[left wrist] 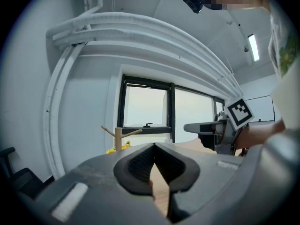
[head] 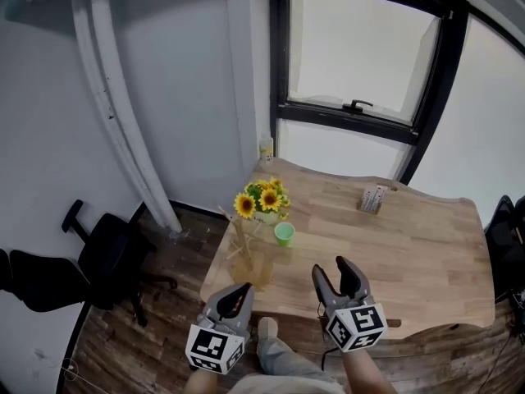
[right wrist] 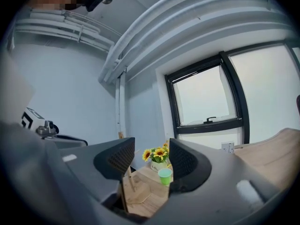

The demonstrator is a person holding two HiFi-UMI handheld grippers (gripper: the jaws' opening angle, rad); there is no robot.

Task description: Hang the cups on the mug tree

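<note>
A small green cup [head: 285,234] stands upright on the wooden table [head: 410,253], just right of the wooden mug tree [head: 244,249] near the table's left front corner. No cup hangs on the tree's pegs. My right gripper [head: 332,269] hovers over the table's front edge, open and empty; in the right gripper view the gripper [right wrist: 151,146] frames the green cup [right wrist: 164,176] and the mug tree [right wrist: 126,186] well ahead of it. My left gripper [head: 239,292] is held off the table's front left corner, shut with nothing in it; the left gripper view shows its tips [left wrist: 154,146] meeting.
A pot of sunflowers [head: 264,199] sits right behind the cup and tree. A small striped box [head: 373,199] stands at the far side under the window. A black office chair [head: 107,253] is on the floor to the left, by white wall pipes.
</note>
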